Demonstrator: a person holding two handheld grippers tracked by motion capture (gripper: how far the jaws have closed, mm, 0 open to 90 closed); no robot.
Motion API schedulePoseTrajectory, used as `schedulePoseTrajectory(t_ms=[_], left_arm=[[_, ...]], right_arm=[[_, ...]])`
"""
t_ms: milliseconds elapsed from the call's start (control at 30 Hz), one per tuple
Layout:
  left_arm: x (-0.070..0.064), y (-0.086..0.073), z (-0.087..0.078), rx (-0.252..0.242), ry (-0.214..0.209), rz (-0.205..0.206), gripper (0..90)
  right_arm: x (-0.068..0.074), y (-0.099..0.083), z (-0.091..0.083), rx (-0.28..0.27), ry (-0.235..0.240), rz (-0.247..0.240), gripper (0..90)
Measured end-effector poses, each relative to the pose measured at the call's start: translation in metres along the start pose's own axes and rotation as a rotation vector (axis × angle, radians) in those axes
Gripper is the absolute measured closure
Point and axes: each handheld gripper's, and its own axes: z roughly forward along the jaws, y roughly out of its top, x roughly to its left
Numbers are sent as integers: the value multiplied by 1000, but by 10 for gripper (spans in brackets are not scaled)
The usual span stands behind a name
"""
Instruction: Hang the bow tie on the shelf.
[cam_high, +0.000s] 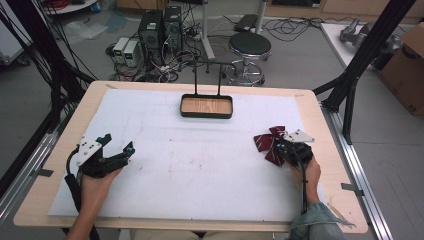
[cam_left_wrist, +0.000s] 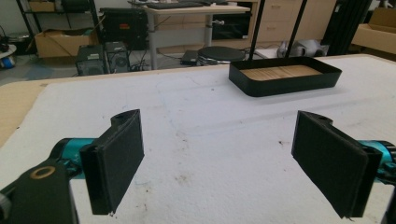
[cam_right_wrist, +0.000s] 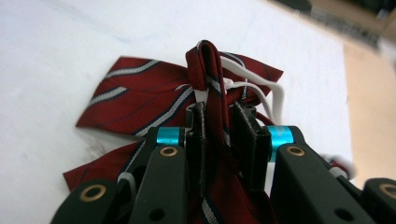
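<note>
Pinched between the right gripper's (cam_right_wrist: 219, 135) closed fingers, the red striped bow tie (cam_high: 268, 141) sits at the bench's (cam_high: 45, 195) right side. Its white elastic loop (cam_right_wrist: 261, 88) hangs free and could snag. Left gripper (cam_left_wrist: 219, 161) rests wide apart, holding nothing.

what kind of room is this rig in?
Likely a robotics lab or workshop: desktop computer towers with tangled cables on the floor, a black frame strut beside the table, cardboard boxes.
</note>
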Motion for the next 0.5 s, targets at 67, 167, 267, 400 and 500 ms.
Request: schedulePoseTrajectory(t_ms=[67,167,267,400,500], left_arm=[[-1,0,0,0,0,1,170],[-1,0,1,1,-2,6,171],[-2,-1,2,5,-6,7,171],[-4,-2,3,6,-8,13,171],[-5,-2,3,6,-11,17,171]], right_arm=[[5,6,-1,-24,10,-19,751],[6,20,-2,-64,57,20,751],[5,37,-1,-90,85,41,751],[5,62,4,-117,121,65,752],[9,79,10,-126,142,65,752]])
